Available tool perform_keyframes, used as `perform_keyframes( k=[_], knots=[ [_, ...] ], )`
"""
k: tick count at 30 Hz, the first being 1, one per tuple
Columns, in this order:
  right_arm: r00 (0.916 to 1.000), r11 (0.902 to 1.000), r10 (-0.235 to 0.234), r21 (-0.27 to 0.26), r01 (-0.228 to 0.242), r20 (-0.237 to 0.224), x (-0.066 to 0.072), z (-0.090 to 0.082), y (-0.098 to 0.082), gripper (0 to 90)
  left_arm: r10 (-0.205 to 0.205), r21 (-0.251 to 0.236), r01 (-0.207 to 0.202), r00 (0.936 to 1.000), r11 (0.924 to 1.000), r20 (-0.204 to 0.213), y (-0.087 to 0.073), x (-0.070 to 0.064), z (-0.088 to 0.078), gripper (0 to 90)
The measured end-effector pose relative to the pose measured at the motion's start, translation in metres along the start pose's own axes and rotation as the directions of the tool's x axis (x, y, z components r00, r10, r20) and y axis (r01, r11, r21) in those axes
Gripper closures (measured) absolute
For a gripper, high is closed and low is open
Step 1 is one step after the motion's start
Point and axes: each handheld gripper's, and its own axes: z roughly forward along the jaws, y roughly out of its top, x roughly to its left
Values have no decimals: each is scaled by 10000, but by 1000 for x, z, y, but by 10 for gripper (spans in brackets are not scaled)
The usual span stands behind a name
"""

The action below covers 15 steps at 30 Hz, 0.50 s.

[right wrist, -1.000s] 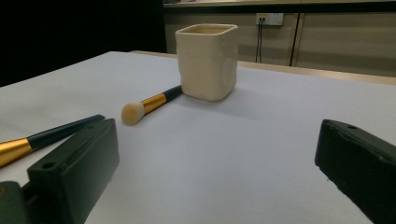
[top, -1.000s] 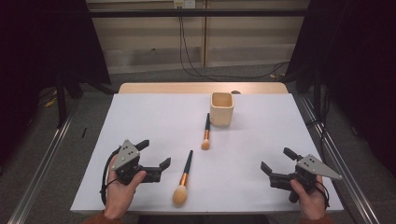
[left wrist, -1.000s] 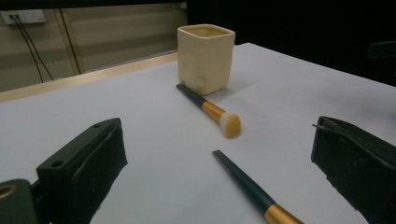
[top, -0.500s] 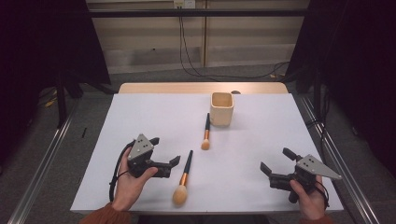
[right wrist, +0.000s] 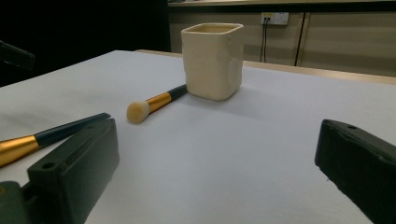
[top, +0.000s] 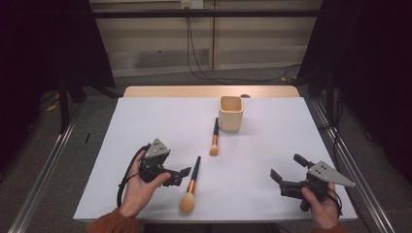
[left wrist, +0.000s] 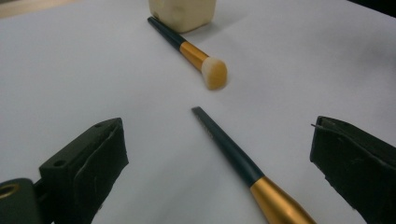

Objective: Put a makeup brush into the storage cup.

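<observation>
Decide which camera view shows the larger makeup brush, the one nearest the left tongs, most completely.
The high view: the larger brush lies whole there, head to handle tip, beside the left tongs. The left gripper view shows just its dark handle and part of the gold ferrule. The right gripper view catches only a stretch of handle at the left edge.

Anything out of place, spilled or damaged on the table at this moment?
Nothing stands out. Two makeup brushes lie flat on the white table, the larger brush by the open left gripper and the smaller brush near the upright cream cup. No spill or damage shows.
</observation>
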Motion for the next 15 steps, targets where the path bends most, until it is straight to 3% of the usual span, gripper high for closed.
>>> perform_keyframes(
  k=[5, 6, 8, 10, 11, 12, 15],
  knots=[
    [10000, 10000, 22, 28, -22, -31, 0, 1, 0, 0, 98, 711, -109, 9998, 9974, 158, 4, -3, 2, 43],
    [10000, 10000, 17, 38, -17, -52, 0, 1, 0, 0, -8, 1175, -35, 9993, 9931, 365, 8, -5, 3, 44],
    [10000, 10000, 15, 42, -14, -78, 0, 1, 0, 0, 27, 1289, -74, 9993, 9916, 367, 9, -5, 4, 44],
    [10000, 10000, 34, 56, -34, -86, 0, 1, 0, 0, -118, 1858, 36, 9990, 9826, 431, 13, -6, 5, 49],
    [10000, 10000, 53, 52, -53, -83, 0, 1, 0, 0, -118, 1858, 36, 9990, 9826, 431, 13, -6, 5, 49],
    [10000, 10000, 32, 58, -32, -86, 0, 1, 0, 0, -59, 2003, 26, 9999, 9797, 160, 15, -7, 6, 49],
    [9999, 9999, 57, 93, -56, -85, 0, 1, 0, 0, -254, 2223, 202, 9995, 9748, 206, 16, -6, 8, 50]
  ],
)
